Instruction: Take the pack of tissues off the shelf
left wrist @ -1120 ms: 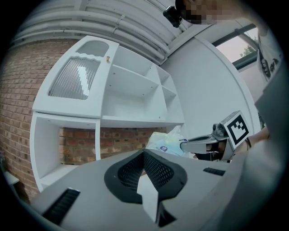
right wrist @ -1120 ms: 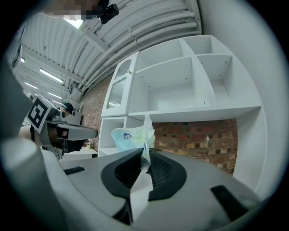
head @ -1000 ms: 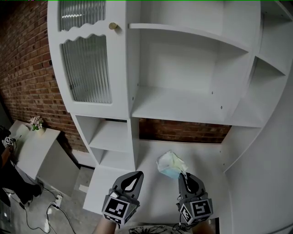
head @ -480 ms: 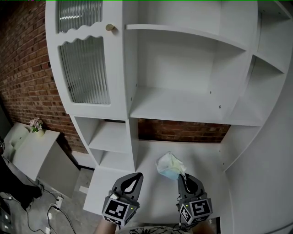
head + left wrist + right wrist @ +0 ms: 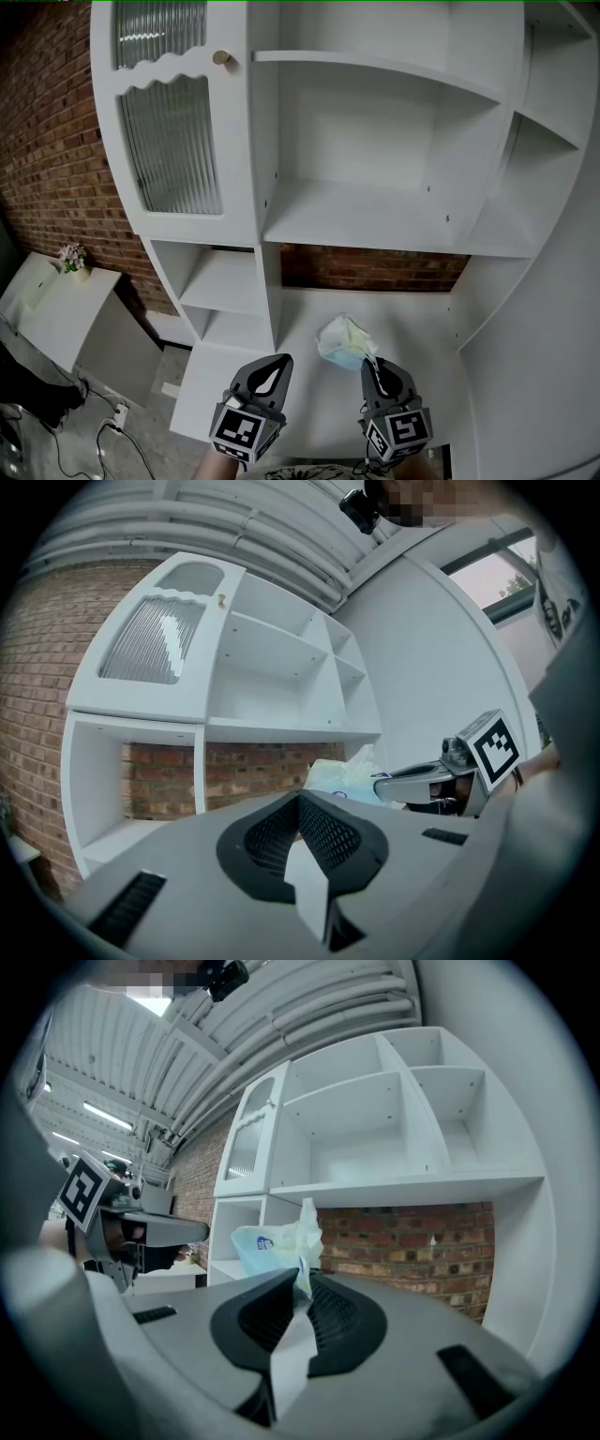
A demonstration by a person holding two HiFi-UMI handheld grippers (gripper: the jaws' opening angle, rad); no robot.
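Note:
A soft pack of tissues (image 5: 344, 341), pale green and blue in clear wrap, hangs at the tip of my right gripper (image 5: 377, 364), which is shut on the pack's wrapper edge. In the right gripper view the pack (image 5: 272, 1246) sticks out past the closed jaws, in front of the white shelf unit (image 5: 394, 1185). My left gripper (image 5: 273, 368) is held level beside it, shut, with nothing between its jaws. From the left gripper view the pack (image 5: 342, 778) and the right gripper (image 5: 412, 782) show to the right. The pack is held above the low shelf board (image 5: 412, 328).
The white shelf unit (image 5: 375, 216) fills the view, with open compartments and a ribbed glass door (image 5: 173, 141) with a brass knob (image 5: 221, 58) at upper left. A brick wall (image 5: 56, 150) stands behind. A white side table (image 5: 47, 300) with a small flower pot (image 5: 72, 256) stands at the left.
The pack and both grippers have drifted slightly left and back from the shelf. The grip has not altered.

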